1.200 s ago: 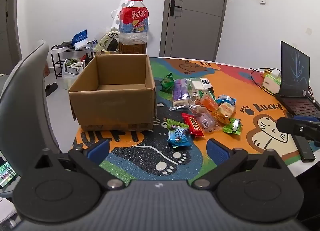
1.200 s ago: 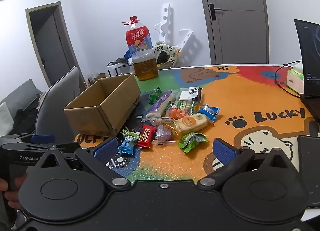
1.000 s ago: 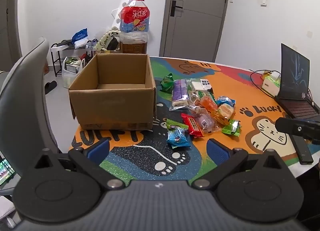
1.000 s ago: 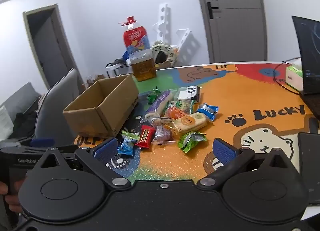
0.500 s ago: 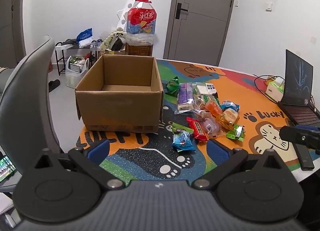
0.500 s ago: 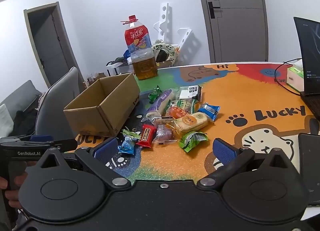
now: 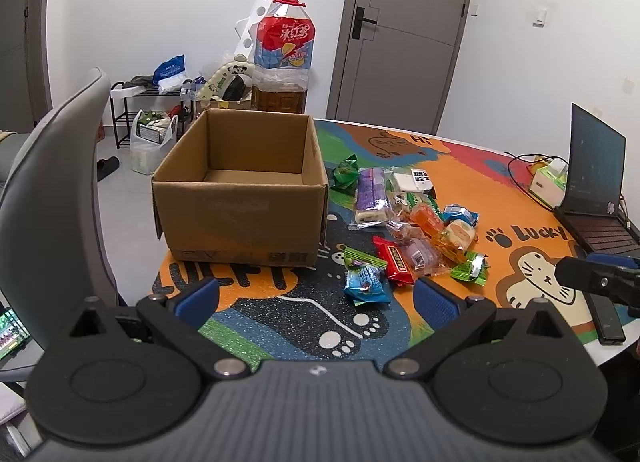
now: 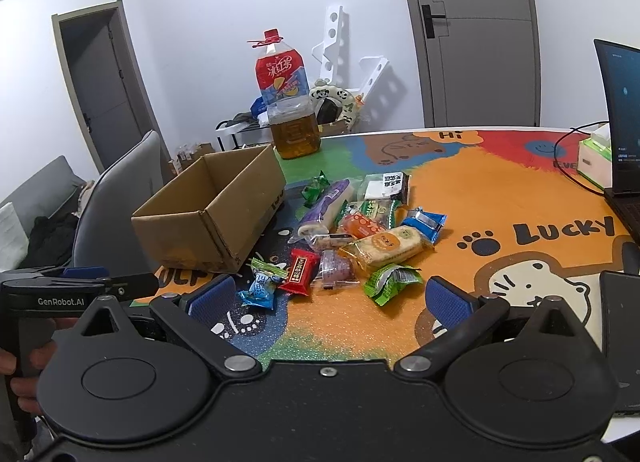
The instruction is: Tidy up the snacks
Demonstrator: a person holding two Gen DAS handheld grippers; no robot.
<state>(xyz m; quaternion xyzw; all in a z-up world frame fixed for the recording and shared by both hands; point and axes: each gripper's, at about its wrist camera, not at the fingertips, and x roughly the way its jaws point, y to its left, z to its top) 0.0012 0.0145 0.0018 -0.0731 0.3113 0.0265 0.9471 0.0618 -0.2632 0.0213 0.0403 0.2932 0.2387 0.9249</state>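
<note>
An open, empty cardboard box (image 7: 240,202) (image 8: 212,214) stands on the colourful table mat. To its right lies a pile of several wrapped snacks (image 7: 408,222) (image 8: 360,238), among them a blue candy (image 7: 366,282), a red packet (image 7: 394,258), a green packet (image 8: 390,282) and a purple roll (image 7: 372,196). My left gripper (image 7: 316,300) is open and empty, held short of the pile. My right gripper (image 8: 328,300) is open and empty, just before the green packet. Each gripper shows at the edge of the other's view.
A large drink bottle (image 7: 284,62) stands behind the box. A laptop (image 7: 596,190), a tissue box (image 7: 548,182) and a cable sit at the right. A black phone (image 7: 606,318) lies at the near right edge. A grey chair (image 7: 48,202) stands left of the table.
Both grippers have stayed open and shifted only slightly; the left view has drifted a little so the box and snacks sit further right in it. Nothing on the table moved.
</note>
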